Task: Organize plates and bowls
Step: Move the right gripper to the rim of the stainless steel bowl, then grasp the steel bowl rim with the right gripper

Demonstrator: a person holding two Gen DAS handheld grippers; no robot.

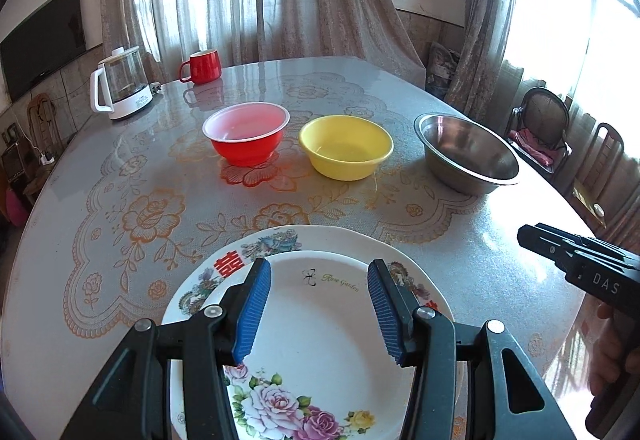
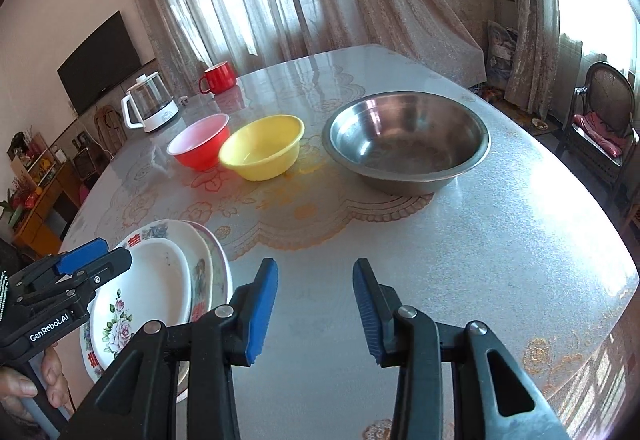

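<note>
A white rose plate [image 1: 320, 328] lies stacked on a larger decorated plate [image 1: 288, 240] at the table's near edge; the stack also shows in the right wrist view [image 2: 160, 280]. My left gripper [image 1: 319, 306] is open above the rose plate, holding nothing. A red bowl [image 1: 246, 138], a yellow bowl [image 1: 346, 146] and a steel bowl [image 1: 466, 154] stand in a row further back. My right gripper [image 2: 315, 310] is open and empty over bare table, right of the plates and in front of the steel bowl [image 2: 406, 140].
A glass kettle [image 1: 120, 84] and a red mug [image 1: 202, 67] stand at the table's [image 1: 120, 200] far left. Chairs [image 2: 604, 120] stand off the right side. Curtains hang behind. The table edge curves close on the right.
</note>
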